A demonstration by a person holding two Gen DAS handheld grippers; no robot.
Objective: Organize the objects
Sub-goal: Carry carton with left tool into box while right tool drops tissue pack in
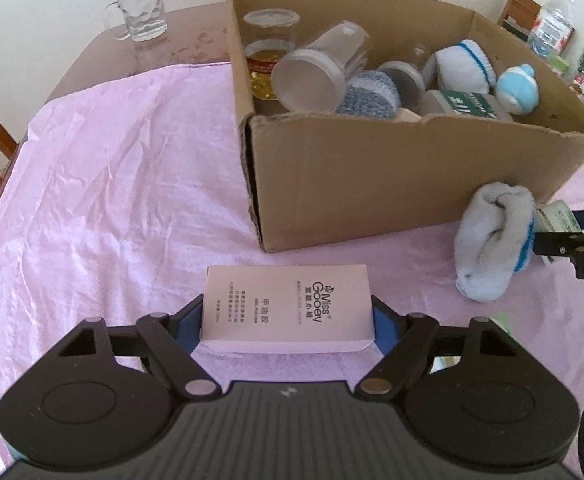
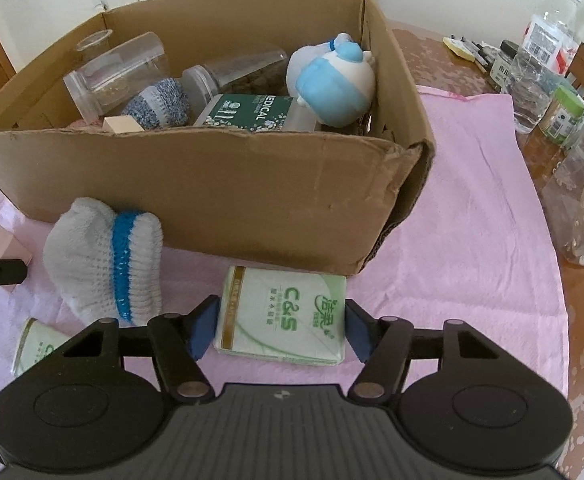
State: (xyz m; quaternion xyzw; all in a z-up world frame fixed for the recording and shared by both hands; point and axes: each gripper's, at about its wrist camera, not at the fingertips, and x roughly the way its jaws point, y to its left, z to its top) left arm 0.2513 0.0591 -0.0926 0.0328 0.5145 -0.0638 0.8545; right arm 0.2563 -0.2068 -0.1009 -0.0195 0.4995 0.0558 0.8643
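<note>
A pink Miss Gooey box (image 1: 287, 306) lies on the pink cloth between the blue pads of my left gripper (image 1: 287, 326), which touch its sides. My right gripper (image 2: 277, 328) is open around a green C&S tissue pack (image 2: 283, 314) lying in front of the cardboard box (image 2: 211, 184); small gaps show beside the pads. A rolled white sock with a blue stripe (image 2: 105, 258) lies to the pack's left, also in the left wrist view (image 1: 492, 240). The cardboard box (image 1: 392, 184) holds jars, socks, a green packet and a blue-white plush toy (image 2: 332, 80).
A second tissue pack (image 2: 37, 346) lies at the near left. A glass mug (image 1: 141, 12) stands on the bare table at the far left. Water bottles (image 2: 540, 48), small jars and clear bags crowd the right edge. Wooden chairs surround the table.
</note>
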